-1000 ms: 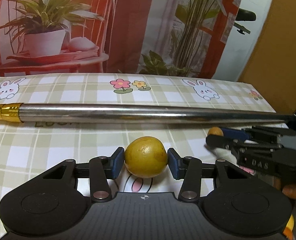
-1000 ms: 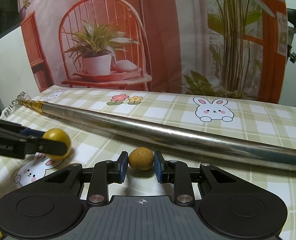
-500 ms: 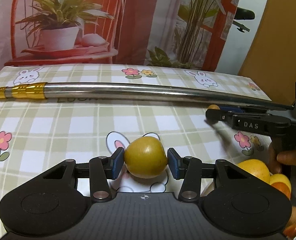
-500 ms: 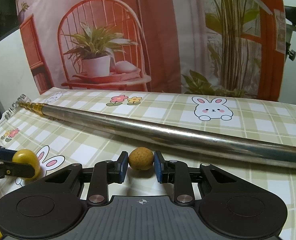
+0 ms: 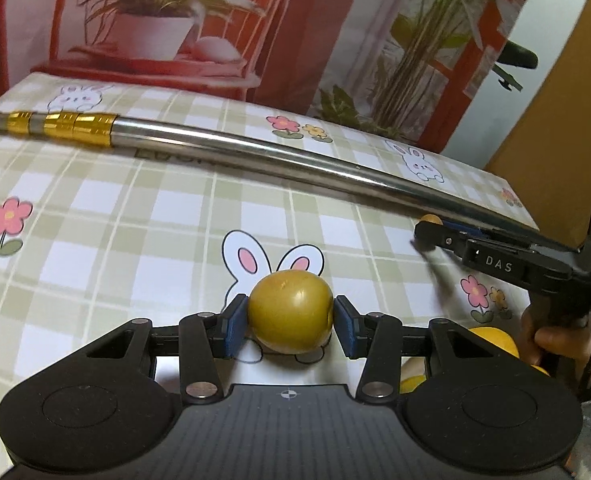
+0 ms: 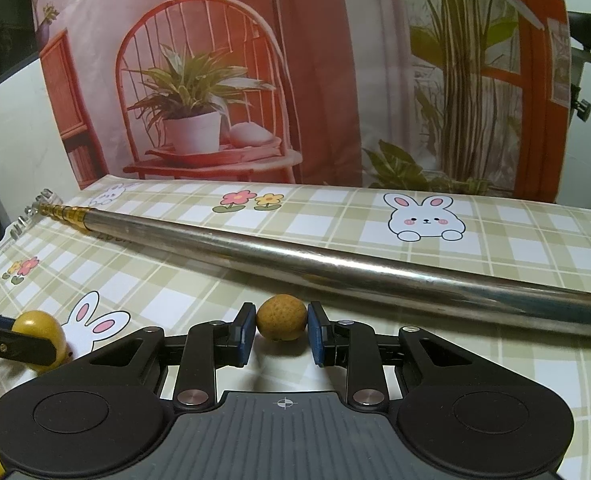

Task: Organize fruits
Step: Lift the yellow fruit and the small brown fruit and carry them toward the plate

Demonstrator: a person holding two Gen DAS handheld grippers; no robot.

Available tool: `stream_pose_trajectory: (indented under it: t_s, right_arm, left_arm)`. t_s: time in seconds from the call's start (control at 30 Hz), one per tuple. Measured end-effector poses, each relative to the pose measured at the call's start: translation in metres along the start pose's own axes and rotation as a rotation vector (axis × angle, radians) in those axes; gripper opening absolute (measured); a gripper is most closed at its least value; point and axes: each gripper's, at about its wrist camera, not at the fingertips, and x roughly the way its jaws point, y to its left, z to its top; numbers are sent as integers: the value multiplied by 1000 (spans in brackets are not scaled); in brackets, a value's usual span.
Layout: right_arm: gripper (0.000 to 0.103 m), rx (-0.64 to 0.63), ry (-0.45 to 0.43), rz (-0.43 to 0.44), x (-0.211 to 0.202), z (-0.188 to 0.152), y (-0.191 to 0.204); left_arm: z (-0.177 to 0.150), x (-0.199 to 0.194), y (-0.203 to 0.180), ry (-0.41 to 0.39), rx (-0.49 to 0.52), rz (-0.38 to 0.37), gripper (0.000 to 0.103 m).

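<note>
Midway by the look: left tool (image 5: 291, 326) clamped on yellow-green fruit (image 5: 290, 312) above tabletop (image 5: 95, 208), right tool (image 6: 280, 330) clamped on small brown fruit (image 6: 281, 317) near metal pole (image 6: 335, 264), both w/o drop-off yet, pile of yellow fruits (image 5: 491, 340) at right edge.

Black plastic left gripper (image 5: 291, 322) and right gripper (image 6: 281, 330): blue-padded jaws, silver pivot screws; apparently "DAS" lettering

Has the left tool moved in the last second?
Yes. The left tool, holding the yellow fruit, has pulled back from the metal pole toward the printed rabbit.
</note>
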Motion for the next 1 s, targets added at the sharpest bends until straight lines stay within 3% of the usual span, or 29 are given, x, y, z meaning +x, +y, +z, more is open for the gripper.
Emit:
stream_pose_trajectory:
  t_s: [0.17, 0.57, 1.0]
  right_arm:
    - [25, -3, 0, 0, 0, 0, 0]
    - [25, 26, -9, -6, -16, 2, 0]
    - [25, 28, -113, 7, -114, 1, 26]
  left_arm:
    - [-7, -6, 3, 6, -39, -16, 48]
    - [-17, -28, 1, -18, 0, 36, 48]
    - [-23, -69, -29, -69, 73, -59, 48]
